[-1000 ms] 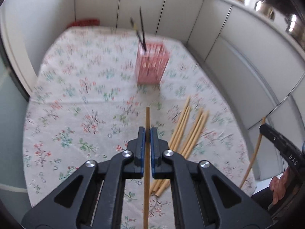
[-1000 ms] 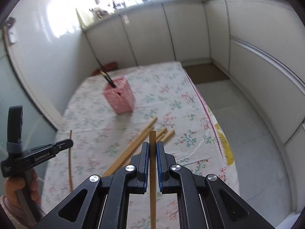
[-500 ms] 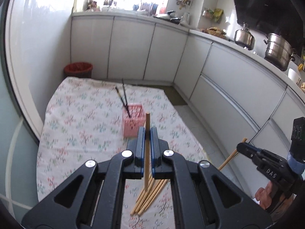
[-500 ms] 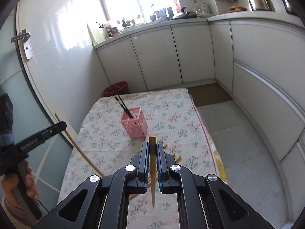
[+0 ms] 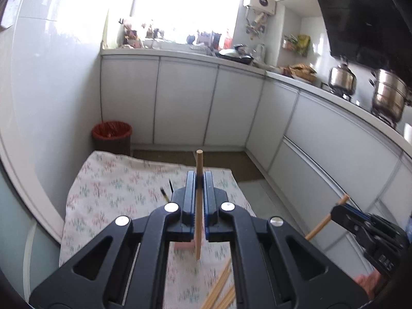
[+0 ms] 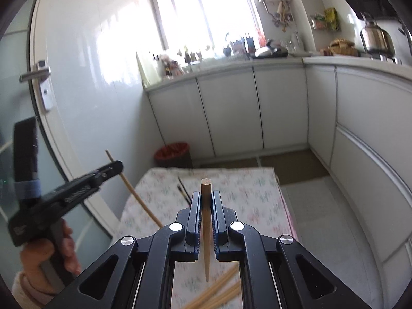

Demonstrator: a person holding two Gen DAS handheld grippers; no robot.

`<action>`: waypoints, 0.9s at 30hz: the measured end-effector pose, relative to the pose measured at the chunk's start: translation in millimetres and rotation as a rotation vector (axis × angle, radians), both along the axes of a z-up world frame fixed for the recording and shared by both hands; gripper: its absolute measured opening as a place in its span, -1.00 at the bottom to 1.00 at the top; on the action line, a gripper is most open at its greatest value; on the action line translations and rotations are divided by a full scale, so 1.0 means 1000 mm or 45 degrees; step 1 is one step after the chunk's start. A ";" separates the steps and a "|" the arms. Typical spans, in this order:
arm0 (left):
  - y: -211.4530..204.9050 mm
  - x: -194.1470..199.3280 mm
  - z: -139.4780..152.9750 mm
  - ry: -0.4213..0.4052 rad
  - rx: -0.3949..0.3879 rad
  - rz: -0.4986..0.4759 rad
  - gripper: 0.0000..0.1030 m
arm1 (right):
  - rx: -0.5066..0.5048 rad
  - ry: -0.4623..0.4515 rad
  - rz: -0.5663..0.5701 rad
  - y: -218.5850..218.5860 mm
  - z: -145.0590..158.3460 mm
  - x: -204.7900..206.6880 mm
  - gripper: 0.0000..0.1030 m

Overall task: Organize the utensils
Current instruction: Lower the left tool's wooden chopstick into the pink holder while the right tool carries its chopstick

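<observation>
My left gripper (image 5: 198, 180) is shut on a wooden chopstick (image 5: 198, 164) that stands upright between its pads. My right gripper (image 6: 205, 199) is shut on another wooden chopstick (image 6: 205, 188), blunt end up. Both are raised high above the floral tablecloth (image 5: 108, 188). The pink basket (image 5: 183, 245) is mostly hidden behind the left gripper; two dark chopsticks (image 5: 167, 190) stick out of it and also show in the right wrist view (image 6: 184, 193). Several loose wooden chopsticks (image 5: 219, 291) lie on the cloth below, also seen in the right wrist view (image 6: 216, 293).
A red waste bin (image 5: 112, 136) stands beyond the table's far end. White cabinets (image 5: 185, 103) run along the back and right. A glass door with a handle (image 6: 34, 74) is on the left. Pots (image 5: 386, 97) sit on the counter.
Both grippers have risen and tilted up, each with its chopstick. The table and pink basket have dropped low in the views and the kitchen wall and window now fill the frames.
</observation>
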State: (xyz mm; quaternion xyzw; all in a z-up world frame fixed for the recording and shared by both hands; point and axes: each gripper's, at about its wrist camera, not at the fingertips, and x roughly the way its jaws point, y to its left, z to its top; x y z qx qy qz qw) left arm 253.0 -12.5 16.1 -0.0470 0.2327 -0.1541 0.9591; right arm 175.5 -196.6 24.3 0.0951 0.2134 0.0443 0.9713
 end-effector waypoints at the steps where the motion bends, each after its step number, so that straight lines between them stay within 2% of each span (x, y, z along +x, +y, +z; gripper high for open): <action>1: -0.002 0.007 0.001 -0.005 -0.005 0.008 -0.89 | -0.001 -0.011 -0.002 0.000 0.003 0.006 -0.85; 6: -0.010 0.041 -0.007 -0.016 -0.007 0.036 -0.89 | 0.010 -0.063 0.003 0.004 0.012 0.047 -0.85; 10: -0.015 0.071 -0.039 0.053 -0.010 0.048 -0.89 | 0.023 -0.089 0.018 0.009 0.007 0.076 -0.85; 12: -0.017 0.079 -0.059 0.119 0.022 0.061 -0.88 | 0.032 -0.096 0.024 0.011 0.001 0.090 -0.85; 15: -0.005 0.072 -0.076 0.167 -0.015 0.059 -0.76 | 0.032 -0.097 0.032 0.015 -0.010 0.110 -0.85; 18: 0.005 0.055 -0.068 0.107 0.005 0.090 -0.70 | 0.009 -0.112 0.034 0.020 -0.019 0.126 -0.85; 21: 0.013 0.047 -0.061 0.113 0.003 0.096 -0.54 | 0.006 -0.119 0.035 0.025 -0.026 0.138 -0.85; 24: 0.017 0.044 -0.063 0.122 0.011 0.114 -0.52 | 0.002 -0.117 0.034 0.031 -0.038 0.149 -0.85; 27: 0.019 0.048 -0.076 0.156 0.023 0.166 -0.51 | 0.025 -0.087 0.032 0.035 -0.064 0.163 -0.85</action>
